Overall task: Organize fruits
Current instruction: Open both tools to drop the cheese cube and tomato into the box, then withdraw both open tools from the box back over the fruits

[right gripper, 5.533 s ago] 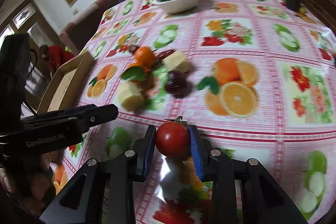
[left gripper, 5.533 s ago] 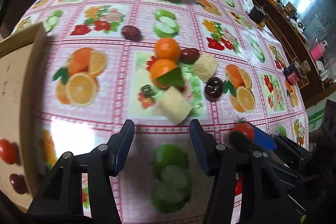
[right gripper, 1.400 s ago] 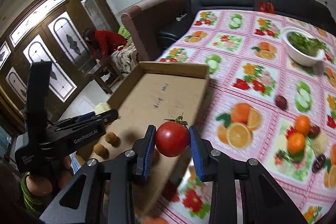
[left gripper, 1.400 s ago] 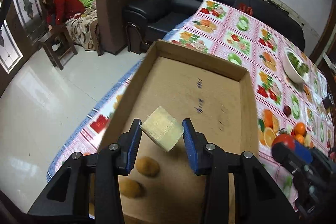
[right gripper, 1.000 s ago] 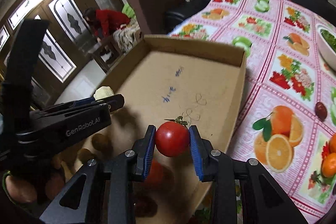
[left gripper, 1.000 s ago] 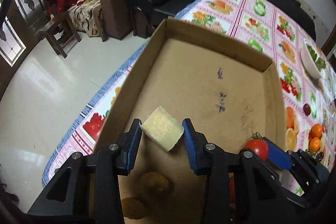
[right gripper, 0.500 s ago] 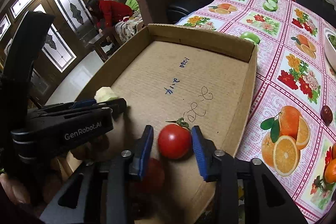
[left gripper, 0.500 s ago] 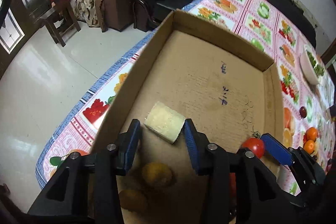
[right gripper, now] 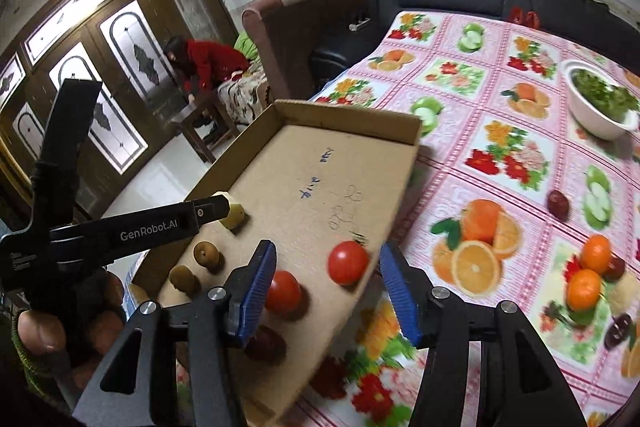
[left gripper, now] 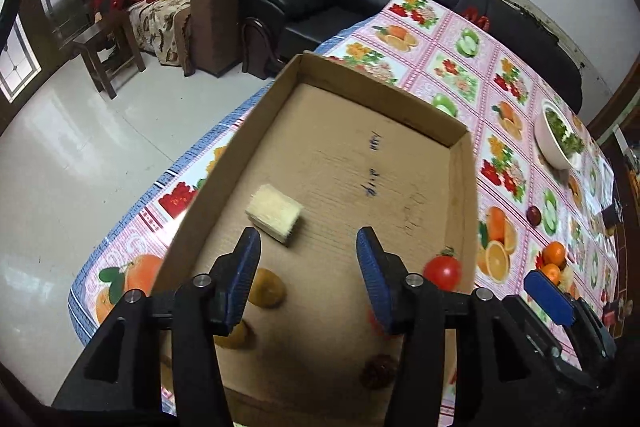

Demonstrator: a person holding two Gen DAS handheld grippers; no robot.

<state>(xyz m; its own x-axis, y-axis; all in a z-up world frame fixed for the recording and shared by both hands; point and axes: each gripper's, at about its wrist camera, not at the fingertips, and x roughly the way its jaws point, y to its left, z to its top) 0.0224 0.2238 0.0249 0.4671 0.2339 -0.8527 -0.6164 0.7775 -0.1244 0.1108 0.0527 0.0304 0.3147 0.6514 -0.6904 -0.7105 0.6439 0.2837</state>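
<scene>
The tomato (right gripper: 347, 262) is round, glossy red, with a dark green stem (right gripper: 360, 237) at its top that points toward the box's far end; a sphere, it shows no long axis. It lies on the floor of the shallow cardboard box (right gripper: 412, 143), close against the box's right wall, and a second tomato (right gripper: 283, 292) lies just nearer the camera. The pale yellow block (left gripper: 274, 213), a squat fibrous chunk with flat cut faces, rests on the box floor nearer the left wall, its longer side running slantwise across the box. Two brownish round fruits (left gripper: 266, 293) sit behind it in the near left corner.

The right gripper (right gripper: 332, 293) has just been opening; its blue pads stand apart with the tomato lying free between and beyond them. The left gripper (left gripper: 306, 277) has likewise just been opening and hangs empty over the box, the block ahead of its left finger.

Blue handwriting (right gripper: 316, 179) on the box floor is not legible. The left gripper's side reads "GenRobot.AI" (right gripper: 149, 230).
</scene>
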